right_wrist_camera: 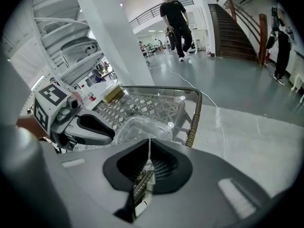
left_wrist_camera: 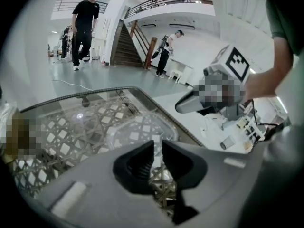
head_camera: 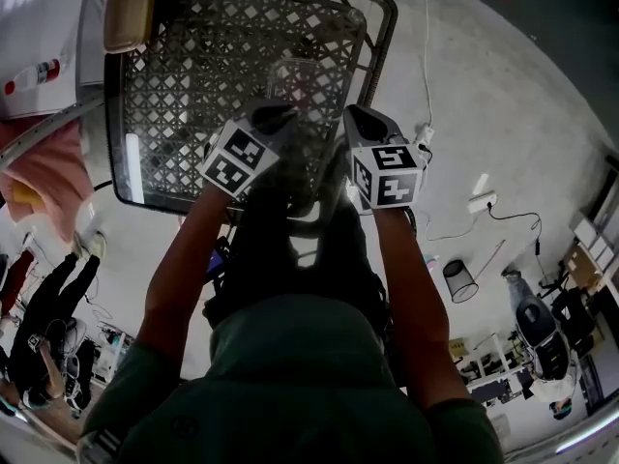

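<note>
Nearest the lens, the right gripper (right_wrist_camera: pixel 149 141) has its fingers clenched flat together, only a thin seam between them, with nothing gripped. The left gripper (left_wrist_camera: pixel 157 144) keeps its fingers a narrow slit apart, and nothing is caught in the gap.

Just past both tips, at 12 o'clock, a clear plastic container (right_wrist_camera: pixel 142 127) (left_wrist_camera: pixel 137 127) lies on the glass top of a lattice-woven table (right_wrist_camera: pixel 195 118). I cannot tell whether either tip touches it.

The head view shows both grippers side by side over the table's near edge, left (head_camera: pixel 274 116) and right (head_camera: pixel 363 119), with the container (head_camera: pixel 300 77) faint at 12 o'clock. Only that view shows a mesh wastebasket (head_camera: pixel 462 280) on the floor at 4 o'clock. Only the gripper views show a staircase (right_wrist_camera: pixel 237 27) and a person walking (right_wrist_camera: pixel 176 20).
</note>
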`<state>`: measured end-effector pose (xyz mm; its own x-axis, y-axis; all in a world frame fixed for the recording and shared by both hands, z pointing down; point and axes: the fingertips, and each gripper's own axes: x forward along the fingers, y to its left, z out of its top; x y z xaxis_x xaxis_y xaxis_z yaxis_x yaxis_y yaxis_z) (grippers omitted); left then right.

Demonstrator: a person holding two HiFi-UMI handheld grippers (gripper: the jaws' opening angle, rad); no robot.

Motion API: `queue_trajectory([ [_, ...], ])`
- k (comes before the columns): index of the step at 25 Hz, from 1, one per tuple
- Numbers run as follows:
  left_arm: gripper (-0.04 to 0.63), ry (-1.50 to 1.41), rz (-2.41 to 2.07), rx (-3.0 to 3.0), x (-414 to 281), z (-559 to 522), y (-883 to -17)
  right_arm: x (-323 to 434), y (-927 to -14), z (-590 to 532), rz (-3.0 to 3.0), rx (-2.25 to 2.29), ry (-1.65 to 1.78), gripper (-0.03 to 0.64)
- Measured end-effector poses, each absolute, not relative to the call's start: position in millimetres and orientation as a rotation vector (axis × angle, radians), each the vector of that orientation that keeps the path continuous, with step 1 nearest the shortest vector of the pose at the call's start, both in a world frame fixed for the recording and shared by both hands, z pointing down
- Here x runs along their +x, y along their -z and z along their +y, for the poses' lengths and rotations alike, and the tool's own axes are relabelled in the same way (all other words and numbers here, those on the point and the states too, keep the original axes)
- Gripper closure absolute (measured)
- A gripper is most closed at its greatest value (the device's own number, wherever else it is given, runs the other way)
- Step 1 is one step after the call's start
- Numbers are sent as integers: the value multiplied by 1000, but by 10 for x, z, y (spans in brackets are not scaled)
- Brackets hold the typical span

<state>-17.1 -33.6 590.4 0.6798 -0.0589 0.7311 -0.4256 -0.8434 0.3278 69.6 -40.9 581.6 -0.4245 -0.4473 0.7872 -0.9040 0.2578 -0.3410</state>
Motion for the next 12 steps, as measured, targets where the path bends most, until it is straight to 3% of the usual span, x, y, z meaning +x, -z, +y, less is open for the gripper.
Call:
queue_trajectory([
  [12, 508, -1033, -478, 2410, -352, -456, -6097, 755, -6228, -468, -1898, 1255, -1056, 566],
])
